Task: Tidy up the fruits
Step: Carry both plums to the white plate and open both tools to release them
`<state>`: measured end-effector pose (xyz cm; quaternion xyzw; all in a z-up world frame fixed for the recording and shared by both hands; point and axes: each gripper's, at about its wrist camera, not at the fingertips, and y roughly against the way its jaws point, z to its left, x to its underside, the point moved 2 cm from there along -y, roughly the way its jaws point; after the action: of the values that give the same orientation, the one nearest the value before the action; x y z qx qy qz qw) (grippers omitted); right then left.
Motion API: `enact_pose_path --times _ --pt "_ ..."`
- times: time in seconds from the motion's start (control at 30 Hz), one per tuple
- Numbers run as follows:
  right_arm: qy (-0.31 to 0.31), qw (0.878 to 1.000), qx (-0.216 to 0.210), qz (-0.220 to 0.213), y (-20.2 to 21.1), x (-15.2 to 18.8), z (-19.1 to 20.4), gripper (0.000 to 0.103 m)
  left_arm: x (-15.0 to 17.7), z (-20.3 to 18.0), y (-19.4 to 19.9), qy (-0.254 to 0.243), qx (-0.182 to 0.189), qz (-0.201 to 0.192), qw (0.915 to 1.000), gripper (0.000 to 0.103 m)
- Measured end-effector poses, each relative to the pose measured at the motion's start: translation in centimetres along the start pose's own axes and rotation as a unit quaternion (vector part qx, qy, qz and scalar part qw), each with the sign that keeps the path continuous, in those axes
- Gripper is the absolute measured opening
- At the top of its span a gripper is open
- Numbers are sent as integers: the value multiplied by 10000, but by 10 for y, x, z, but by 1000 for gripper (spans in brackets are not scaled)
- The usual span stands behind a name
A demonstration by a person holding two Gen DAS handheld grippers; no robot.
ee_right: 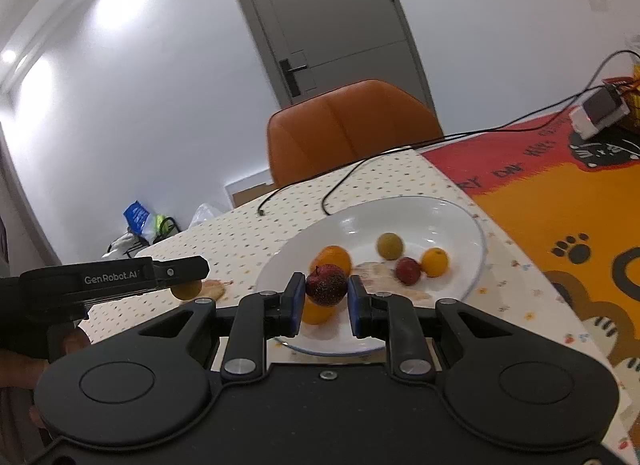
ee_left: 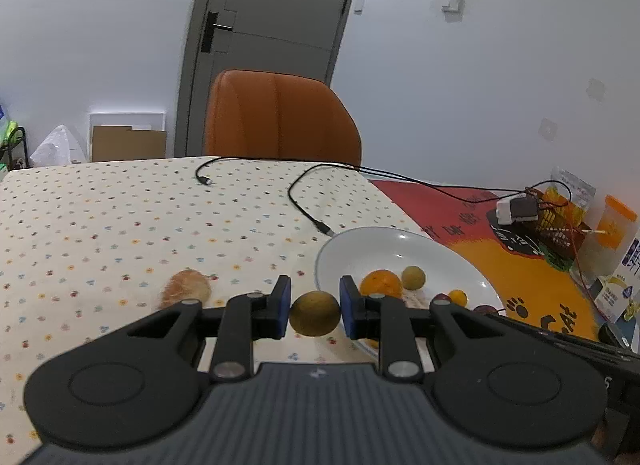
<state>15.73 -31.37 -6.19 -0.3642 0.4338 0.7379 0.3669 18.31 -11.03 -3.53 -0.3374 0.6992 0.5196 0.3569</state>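
Observation:
My left gripper [ee_left: 315, 311] is shut on an olive-green round fruit [ee_left: 315, 313], held above the dotted cloth just left of the white plate [ee_left: 360, 245]. In the right wrist view that gripper [ee_right: 188, 277] shows from the side at the left, the fruit [ee_right: 187, 289] under its tip. My right gripper [ee_right: 323, 293] is shut on a dark red apple-like fruit [ee_right: 326, 283] over the near rim of the plate [ee_right: 460, 225]. On the plate lie an orange [ee_right: 334, 257], a green fruit [ee_right: 389, 245], a small red fruit [ee_right: 408, 270] and a small orange fruit [ee_right: 435, 261].
A brownish stain or peel [ee_left: 186, 289] lies on the cloth left of my left gripper. Black cables [ee_left: 304, 201] cross the table behind the plate. An orange chair [ee_left: 280, 117] stands at the far edge. A charger block [ee_left: 516, 211], basket and containers sit at the right.

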Motion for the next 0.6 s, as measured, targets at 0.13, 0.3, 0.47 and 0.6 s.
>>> enact_pose_path --times 0.13,0.3,0.47,0.6 --pt "-119 9999 56 3 0 1 -14 21 0 -10 -8 -90 20 48 9999 24" --pt "-218 9997 109 26 -1 3 -26 21 0 -21 -19 -170 98 116 9997 25" --pt "-282 9995 154 55 -6 4 -34 21 2 -27 -31 -199 130 199 9995 25" --pt "-317 9993 202 71 -8 3 -39 21 2 -27 -39 -204 68 205 9996 25"
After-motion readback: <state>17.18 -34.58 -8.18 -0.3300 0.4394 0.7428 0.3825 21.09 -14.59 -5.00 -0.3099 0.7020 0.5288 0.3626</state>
